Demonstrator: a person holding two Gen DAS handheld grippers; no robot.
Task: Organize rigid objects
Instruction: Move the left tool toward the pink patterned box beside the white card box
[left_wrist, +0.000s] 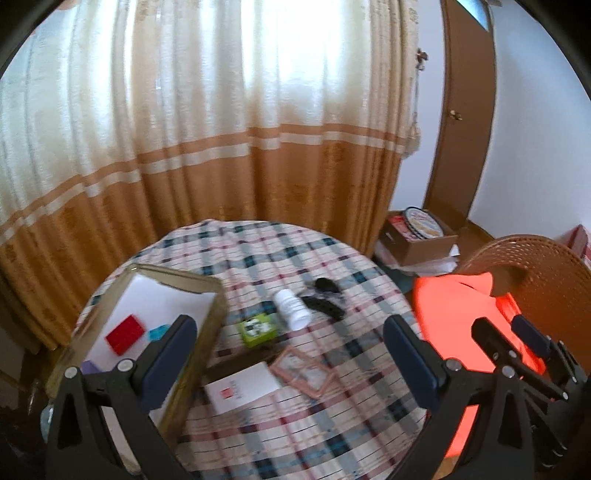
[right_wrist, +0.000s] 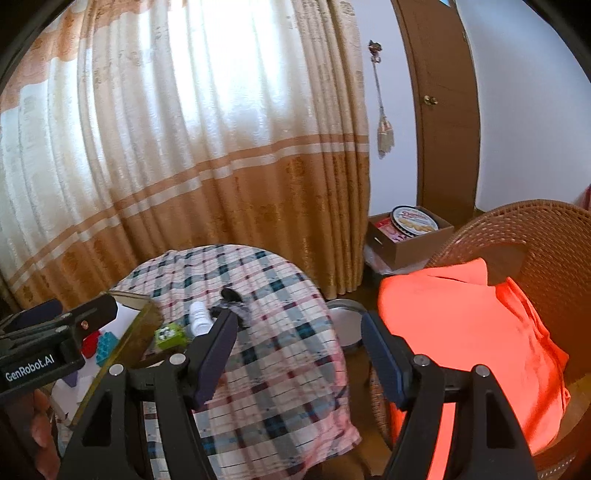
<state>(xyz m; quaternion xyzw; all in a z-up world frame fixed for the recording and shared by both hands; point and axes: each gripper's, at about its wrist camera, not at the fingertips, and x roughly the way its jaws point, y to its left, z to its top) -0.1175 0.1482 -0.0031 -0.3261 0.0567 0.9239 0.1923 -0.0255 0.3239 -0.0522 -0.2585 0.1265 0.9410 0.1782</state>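
In the left wrist view my left gripper (left_wrist: 291, 339) is open over the plaid table, with nothing between its fingers. Under its left finger lies a gold-rimmed tin tray (left_wrist: 207, 284) holding a red block (left_wrist: 125, 333) and a blue block (left_wrist: 159, 331). Loose on the cloth are a white bottle (left_wrist: 291, 308) on its side, a green box (left_wrist: 256, 328), a black item (left_wrist: 325, 299), a pink frame (left_wrist: 306, 371) and a white box (left_wrist: 242, 389). My right gripper (right_wrist: 299, 343) is open and empty at the table's right edge. The bottle (right_wrist: 199, 317) and green box (right_wrist: 168, 334) lie left of it.
The round table (right_wrist: 280, 369) has a plaid cloth hanging over its edge. A wicker chair (right_wrist: 546, 258) draped with an orange garment (right_wrist: 461, 332) stands close on the right. A metal basin (right_wrist: 343, 321) and a cardboard box (right_wrist: 406, 240) sit on the floor before the curtain.
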